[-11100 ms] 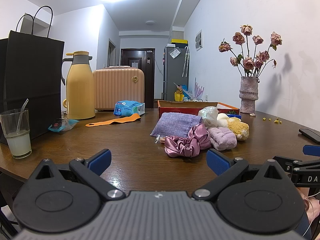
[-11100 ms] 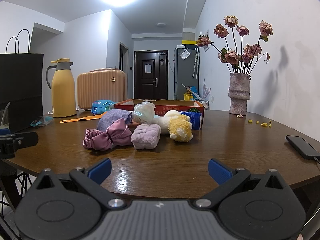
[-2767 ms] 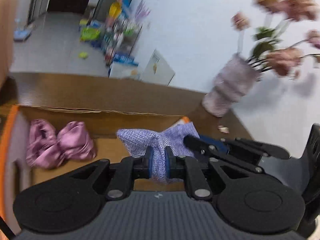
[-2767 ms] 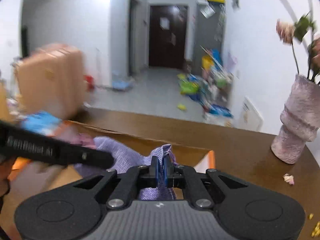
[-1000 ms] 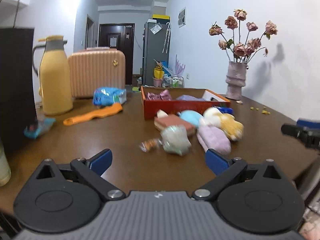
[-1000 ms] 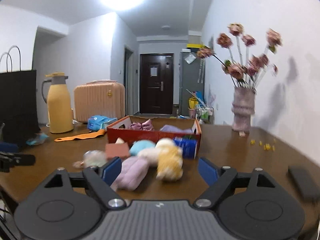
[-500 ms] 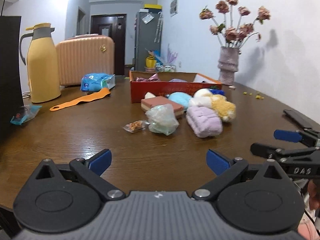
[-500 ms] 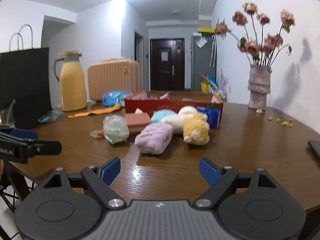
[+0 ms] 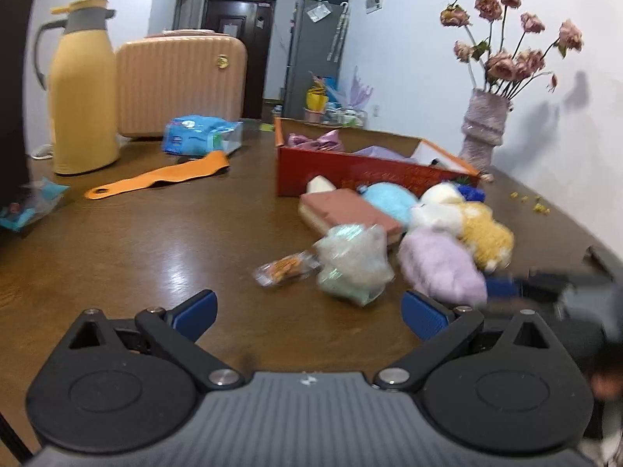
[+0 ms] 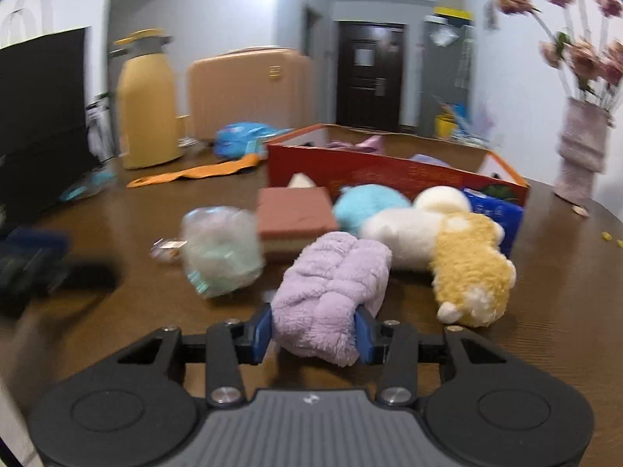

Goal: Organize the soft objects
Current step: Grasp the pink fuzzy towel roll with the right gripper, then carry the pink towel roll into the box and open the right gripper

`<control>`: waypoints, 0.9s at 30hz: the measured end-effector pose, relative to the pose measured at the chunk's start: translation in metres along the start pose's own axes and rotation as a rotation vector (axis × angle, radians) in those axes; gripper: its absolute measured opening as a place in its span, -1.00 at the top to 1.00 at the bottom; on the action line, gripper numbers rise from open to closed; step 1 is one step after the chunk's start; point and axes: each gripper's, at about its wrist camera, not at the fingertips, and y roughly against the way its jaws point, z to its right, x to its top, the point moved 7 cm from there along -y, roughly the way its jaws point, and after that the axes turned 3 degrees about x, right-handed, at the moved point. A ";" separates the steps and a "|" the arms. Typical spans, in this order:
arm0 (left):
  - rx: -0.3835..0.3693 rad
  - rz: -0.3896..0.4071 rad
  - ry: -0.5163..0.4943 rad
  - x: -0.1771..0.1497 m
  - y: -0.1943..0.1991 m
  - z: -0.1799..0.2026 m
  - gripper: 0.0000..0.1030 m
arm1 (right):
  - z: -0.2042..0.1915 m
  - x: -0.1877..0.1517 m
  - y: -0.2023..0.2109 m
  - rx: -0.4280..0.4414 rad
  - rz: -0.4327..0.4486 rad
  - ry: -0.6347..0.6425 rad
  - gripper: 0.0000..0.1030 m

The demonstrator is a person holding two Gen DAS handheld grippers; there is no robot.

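Right claw (image 10: pixel 313 330) now around lilac plush (image 10: pixel 331 295) on wooden table (image 10: pixel 545 311); left claw (image 9: pixel 309 309) wide.

right gripper (image 9: pixel 502 287) motion-blurred; black bag (image 10: pixel 35 116) cut off

Item count, right wrist view:
- One red box (image 10: pixel 393 177), frame centre.
- One lilac plush (image 10: pixel 331 292).
- One yellow-and-white plush toy (image 10: pixel 463 264).
- One blue plush (image 10: pixel 368 204).
- One pink sponge block (image 10: pixel 294 214).
- One wrapped bundle (image 10: pixel 220 251).
- One yellow flask (image 10: pixel 146 101), upper left.
- One vase (image 10: pixel 582 153), right edge.
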 end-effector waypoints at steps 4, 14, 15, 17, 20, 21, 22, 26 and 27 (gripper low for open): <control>-0.109 -0.009 0.010 0.016 -0.013 0.017 -0.99 | 0.013 -0.023 0.035 0.065 -0.034 0.042 -0.59; -0.260 -0.066 -0.041 0.020 -0.038 0.069 -0.67 | 0.031 -0.022 0.056 0.141 0.058 -0.153 -0.57; -0.248 -0.070 -0.041 0.020 -0.041 0.067 -0.67 | 0.022 -0.021 0.047 0.114 0.055 -0.124 -0.57; -0.238 -0.081 -0.049 0.019 -0.044 0.066 -0.67 | 0.009 -0.021 0.029 0.051 0.021 -0.062 -0.54; -0.231 -0.087 -0.063 0.016 -0.042 0.062 -0.67 | 0.007 -0.023 0.018 0.047 -0.016 -0.033 -0.49; -0.234 -0.085 -0.065 0.015 -0.041 0.061 -0.67 | 0.015 -0.022 0.019 0.020 -0.018 -0.038 -0.49; -0.242 -0.083 -0.064 0.015 -0.038 0.062 -0.67 | 0.029 -0.021 0.023 -0.020 -0.008 -0.061 -0.49; -0.298 -0.101 -0.061 0.012 -0.040 0.072 -0.67 | 0.080 -0.025 0.043 -0.137 0.011 -0.152 -0.49; -0.307 -0.113 -0.062 0.011 -0.044 0.077 -0.66 | 0.083 -0.025 0.047 -0.120 0.018 -0.157 -0.49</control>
